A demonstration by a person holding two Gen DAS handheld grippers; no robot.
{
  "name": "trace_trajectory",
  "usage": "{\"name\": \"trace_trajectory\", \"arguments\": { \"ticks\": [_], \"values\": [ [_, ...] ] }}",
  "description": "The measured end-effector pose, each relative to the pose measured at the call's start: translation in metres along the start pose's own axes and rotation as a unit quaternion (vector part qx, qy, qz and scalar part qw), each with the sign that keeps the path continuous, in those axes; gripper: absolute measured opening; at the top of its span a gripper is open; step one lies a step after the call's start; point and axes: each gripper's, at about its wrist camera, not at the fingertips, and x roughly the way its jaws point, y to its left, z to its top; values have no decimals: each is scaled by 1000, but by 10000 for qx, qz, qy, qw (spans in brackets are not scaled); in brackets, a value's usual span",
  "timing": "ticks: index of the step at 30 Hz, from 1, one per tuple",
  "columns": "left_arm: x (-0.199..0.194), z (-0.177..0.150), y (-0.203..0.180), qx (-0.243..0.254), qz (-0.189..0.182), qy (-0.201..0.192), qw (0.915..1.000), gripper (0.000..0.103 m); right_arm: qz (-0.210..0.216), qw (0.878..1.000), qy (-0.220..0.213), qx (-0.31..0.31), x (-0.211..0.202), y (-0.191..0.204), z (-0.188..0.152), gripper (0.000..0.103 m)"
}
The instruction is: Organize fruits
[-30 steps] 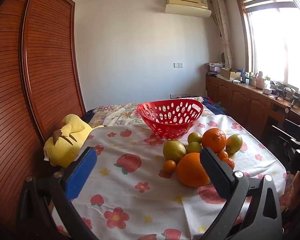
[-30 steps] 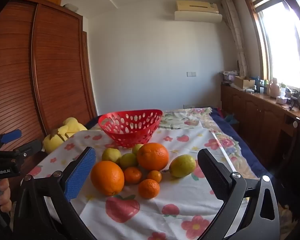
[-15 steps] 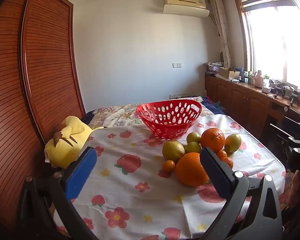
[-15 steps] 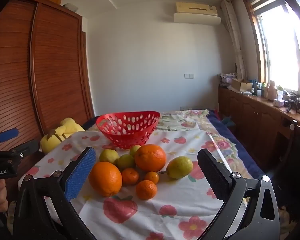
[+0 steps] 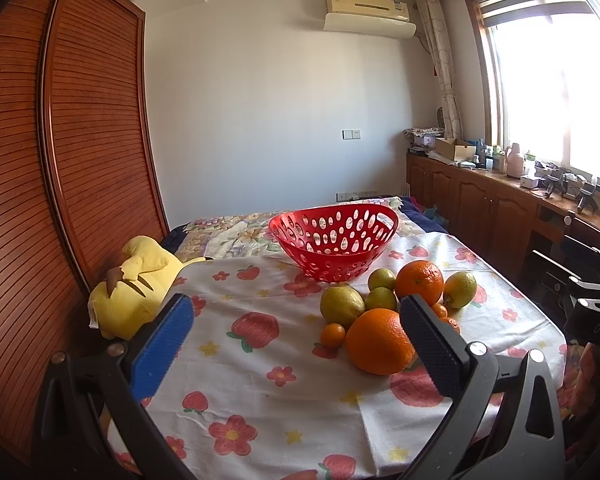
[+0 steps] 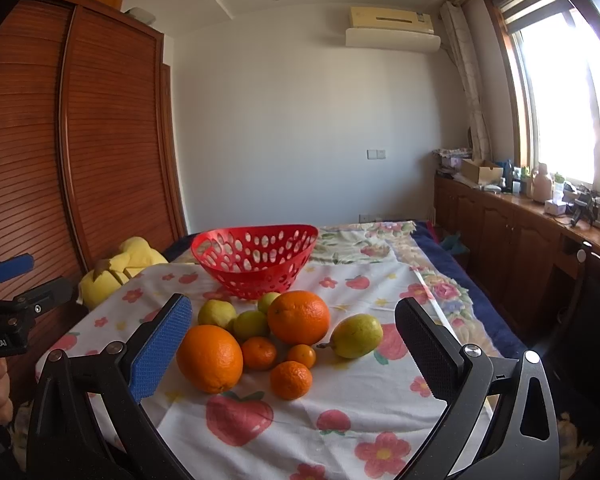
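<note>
A red perforated basket (image 5: 334, 240) (image 6: 256, 260) stands empty at the far side of the flowered tablecloth (image 5: 260, 380). In front of it lies a pile of fruit: two big oranges (image 6: 210, 358) (image 6: 299, 317), several small mandarins (image 6: 291, 380), yellow-green lemons (image 6: 217, 314) and a pear-like fruit (image 6: 358, 336). The near big orange (image 5: 378, 342) sits just behind my left gripper's right finger. My left gripper (image 5: 296, 344) is open and empty, short of the pile. My right gripper (image 6: 292, 350) is open and empty, its fingers framing the fruit from the near side.
A yellow plush toy (image 5: 134, 288) (image 6: 120, 268) lies at the table's left edge against a wooden slatted wardrobe (image 5: 60, 160). Wooden cabinets (image 6: 520, 240) with clutter run under the window on the right. The other gripper shows at each view's side edge.
Both grippers have drifted slightly; the fruit and basket sit a little lower and closer in the views. Nothing was grasped or moved on the table.
</note>
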Motion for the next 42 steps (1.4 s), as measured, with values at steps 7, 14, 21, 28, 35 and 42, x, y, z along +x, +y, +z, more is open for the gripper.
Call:
{"name": "trace_trajectory", "arguments": {
  "ticks": [7, 14, 21, 28, 35, 42],
  "values": [
    [0, 0, -1, -4, 2, -8, 10000, 103, -3, 10000, -28, -5, -3, 0, 2, 103],
    [-1, 0, -1, -4, 2, -3, 10000, 103, -12, 10000, -33, -12, -4, 1, 2, 103],
    [-2, -2, -3, -1, 2, -6, 10000, 103, -11, 10000, -39, -14, -4, 2, 2, 103],
    [-2, -2, -3, -4, 4, -14, 10000, 103, -18, 10000, -44, -10, -4, 2, 2, 103],
    [-6, -1, -4, -6, -5, -64, 10000, 103, -15, 10000, -43, -15, -4, 2, 2, 103],
    [-7, -1, -4, -13, -4, -58, 10000, 103, -17, 10000, -42, -16, -5, 2, 2, 103]
  ]
}}
